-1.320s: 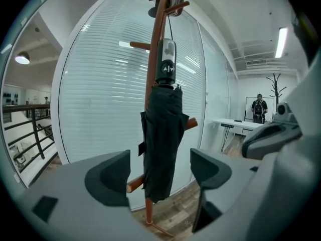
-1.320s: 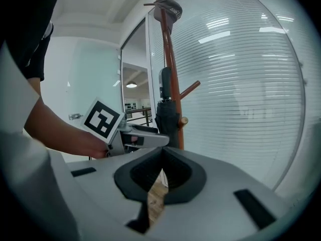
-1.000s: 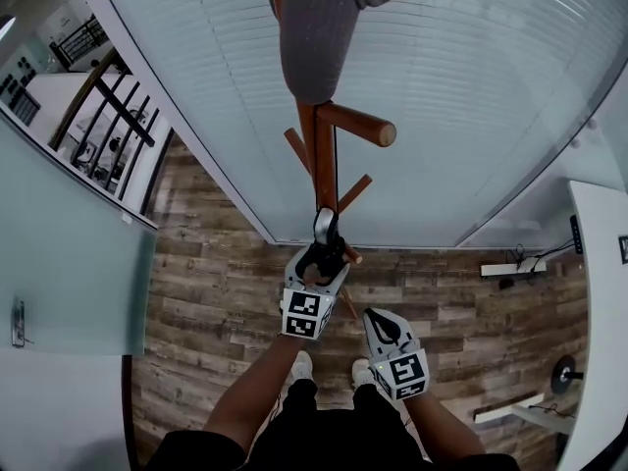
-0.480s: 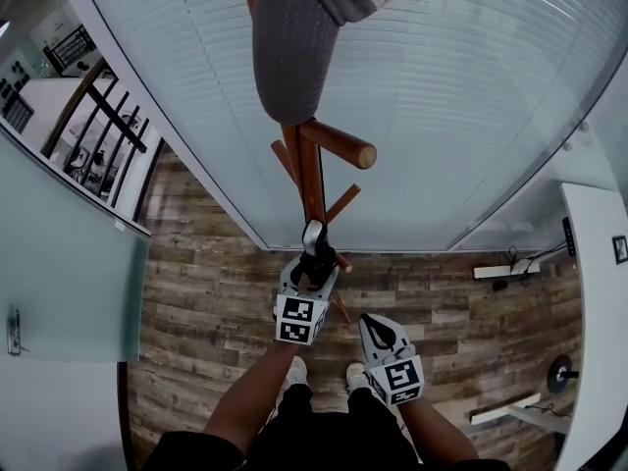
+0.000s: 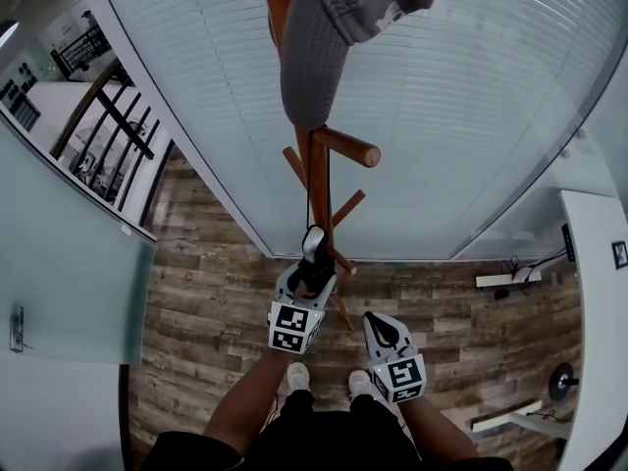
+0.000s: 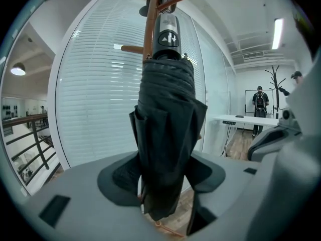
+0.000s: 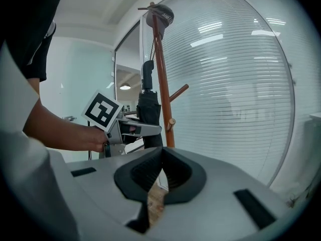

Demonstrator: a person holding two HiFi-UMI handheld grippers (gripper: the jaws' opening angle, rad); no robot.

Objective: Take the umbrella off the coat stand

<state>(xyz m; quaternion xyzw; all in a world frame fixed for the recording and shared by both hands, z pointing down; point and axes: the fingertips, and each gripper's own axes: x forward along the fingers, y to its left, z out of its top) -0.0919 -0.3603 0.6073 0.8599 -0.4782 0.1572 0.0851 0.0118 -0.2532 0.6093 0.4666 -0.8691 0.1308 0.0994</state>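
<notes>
Now clamps the left gripper [image 5: 312,279] on the umbrella [image 5: 314,247], low and centre in the head view, just beside the lower stretch of the coat stand [image 5: 319,180]. Has just been closing those jaws, with the folded black canopy between them. Presses both dark pads into the cloth from either side, as seen at the bottom centre of the left gripper view, well below the grey handle. Holds the umbrella upright, handle at the top, parallel to the wooden pole.

Shows a thin cord [image 7: 152,46] in the upper centre of the right gripper view, running from the handle up along the pole toward the higher pegs. Cannot tell which peg bears it.

Carries the right gripper [image 5: 381,330] to the lower right of the left one in the head view, apart from umbrella and stand alike. Has its two pads touching each other, with nothing caught between them.

Draped over the top of the stand, upper centre of the head view: a grey cap [image 5: 329,37]. Behind the pole, across the upper right: a curved glass wall with white blinds [image 5: 471,116]. Underneath, along the lower half: a wood-plank floor [image 5: 216,302], with white shoes [image 5: 300,367] at the bottom centre between the two forearms.
</notes>
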